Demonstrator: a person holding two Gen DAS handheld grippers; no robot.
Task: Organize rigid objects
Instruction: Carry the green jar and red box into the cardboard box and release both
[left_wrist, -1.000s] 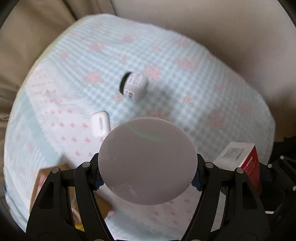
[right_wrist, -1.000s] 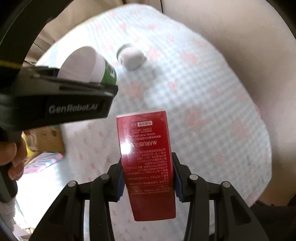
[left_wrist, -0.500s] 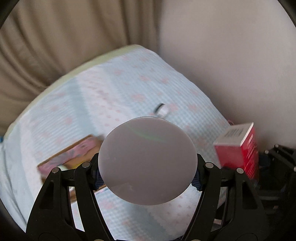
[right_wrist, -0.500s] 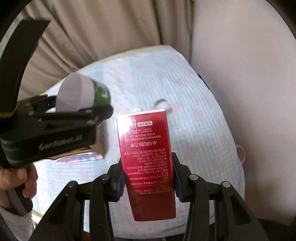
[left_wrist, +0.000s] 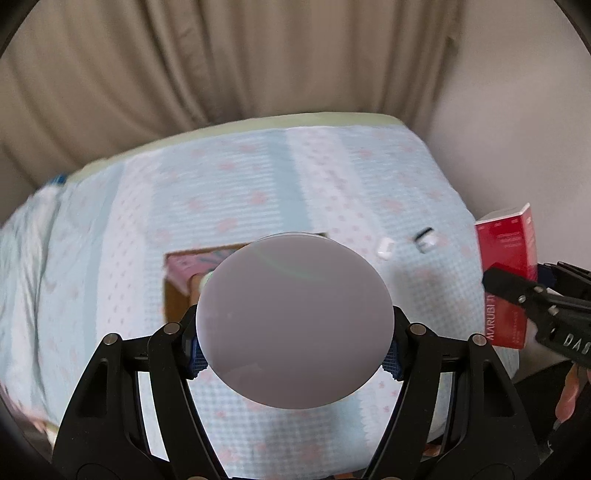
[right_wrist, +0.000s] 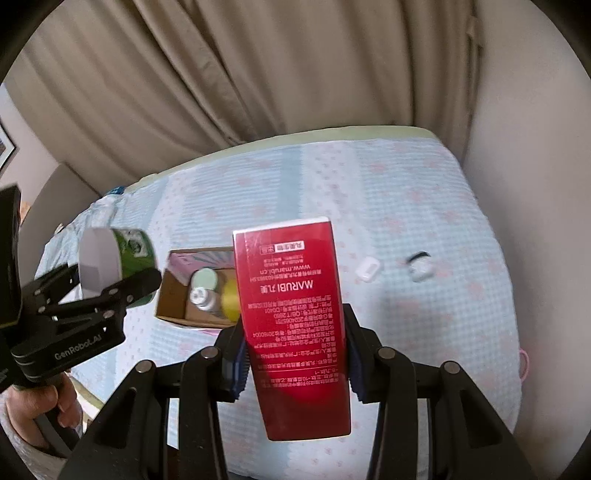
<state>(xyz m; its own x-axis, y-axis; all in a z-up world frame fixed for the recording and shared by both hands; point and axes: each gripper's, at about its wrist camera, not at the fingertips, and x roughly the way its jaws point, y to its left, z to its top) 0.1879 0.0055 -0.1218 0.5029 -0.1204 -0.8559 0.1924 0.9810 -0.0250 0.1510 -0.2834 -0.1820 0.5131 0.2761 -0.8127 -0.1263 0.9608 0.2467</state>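
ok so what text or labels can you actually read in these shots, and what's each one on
"MARUBI" with "www.marubi.cn", upside down: red box in the right tongs.
"MARUBI", running up the side: same red box, left view.
"GenRobot.AI": body of the left tongs.
"DAS", cut off: body of the right tongs.
Small Chinese print on the red box: too small to read.
Label on the green jar: blurred.

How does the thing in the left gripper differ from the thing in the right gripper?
The green jar in the left gripper is round with a white end; the red box in the right gripper is flat-sided with printed text. The jar points sideways, the box stands lengthwise. Both are clamped above the bed.
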